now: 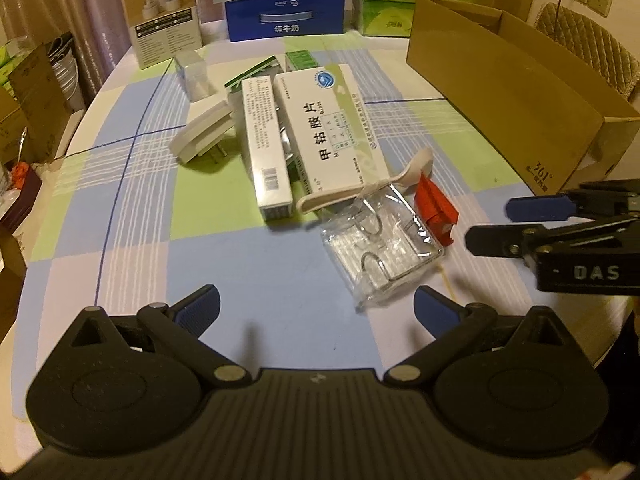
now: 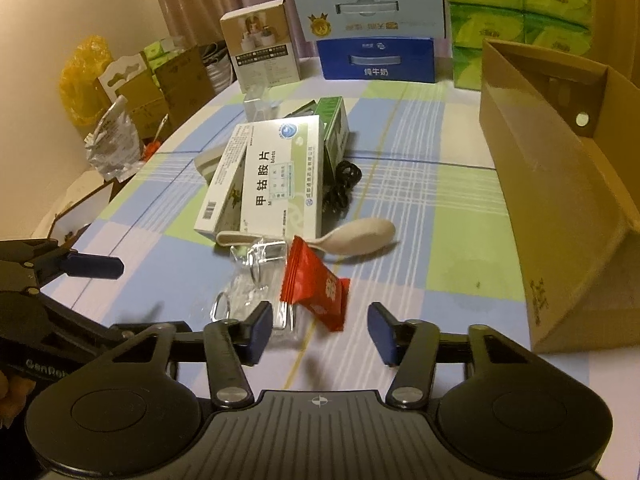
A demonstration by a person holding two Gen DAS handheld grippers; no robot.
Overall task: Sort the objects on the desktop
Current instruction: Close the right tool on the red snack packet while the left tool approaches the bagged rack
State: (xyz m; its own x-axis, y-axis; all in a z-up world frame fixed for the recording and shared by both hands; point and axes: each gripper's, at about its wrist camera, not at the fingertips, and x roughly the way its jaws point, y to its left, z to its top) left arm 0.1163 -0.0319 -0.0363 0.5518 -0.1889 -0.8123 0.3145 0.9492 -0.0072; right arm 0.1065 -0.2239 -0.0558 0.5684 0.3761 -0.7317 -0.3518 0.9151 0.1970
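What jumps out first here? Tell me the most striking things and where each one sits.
The big white medicine box with bold black lettering lies mid-table on a heap of smaller boxes. In front of it, a bright red packet sits beside a clear plastic bag, with a cream spoon between them and the box. A large open cardboard box fills the table's right side.

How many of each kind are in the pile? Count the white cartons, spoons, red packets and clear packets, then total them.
White cartons: 2
Spoons: 1
Red packets: 1
Clear packets: 1
Total: 5
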